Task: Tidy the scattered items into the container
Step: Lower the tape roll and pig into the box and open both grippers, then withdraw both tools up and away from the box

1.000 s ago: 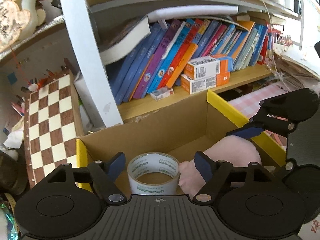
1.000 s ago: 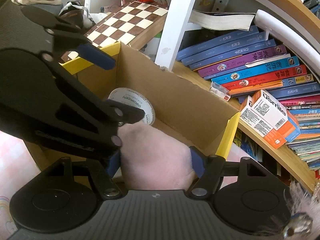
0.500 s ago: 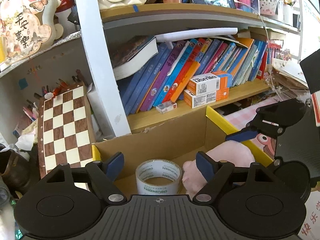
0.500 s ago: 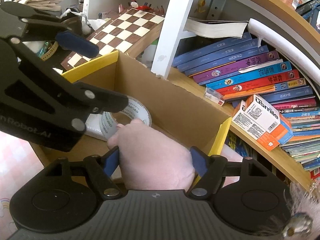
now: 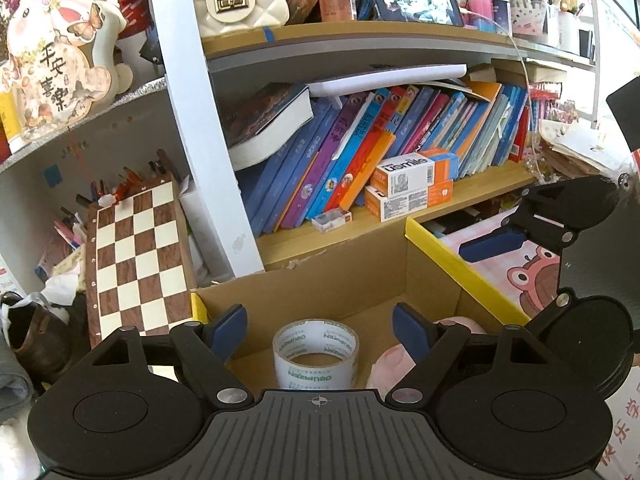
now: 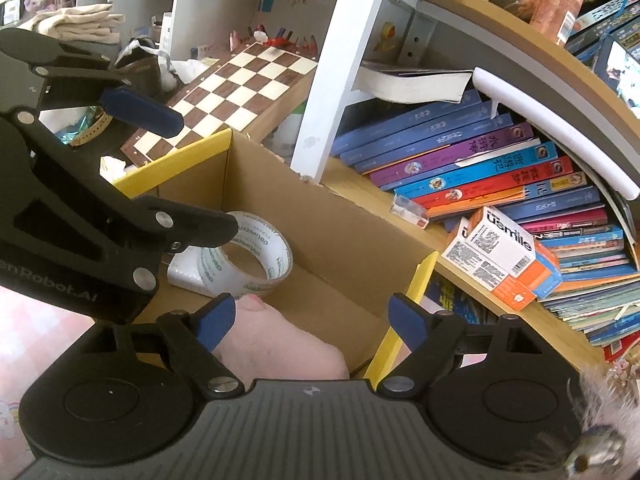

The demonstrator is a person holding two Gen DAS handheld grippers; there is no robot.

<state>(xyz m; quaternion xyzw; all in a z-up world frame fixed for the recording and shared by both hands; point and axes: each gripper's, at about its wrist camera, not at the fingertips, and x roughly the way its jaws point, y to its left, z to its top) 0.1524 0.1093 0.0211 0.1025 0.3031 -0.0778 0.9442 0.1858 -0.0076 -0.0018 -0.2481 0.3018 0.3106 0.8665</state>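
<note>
cardboard box (image 5: 344, 280), tape roll (image 5: 316, 354) and pink plush (image 6: 280, 348) inside

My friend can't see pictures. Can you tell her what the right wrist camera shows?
The open right gripper hovers over a cardboard box holding a roll of clear tape and a soft pink toy. The open left gripper reaches in from the left. Behind the box are a chessboard and a shelf of leaning books.
</note>
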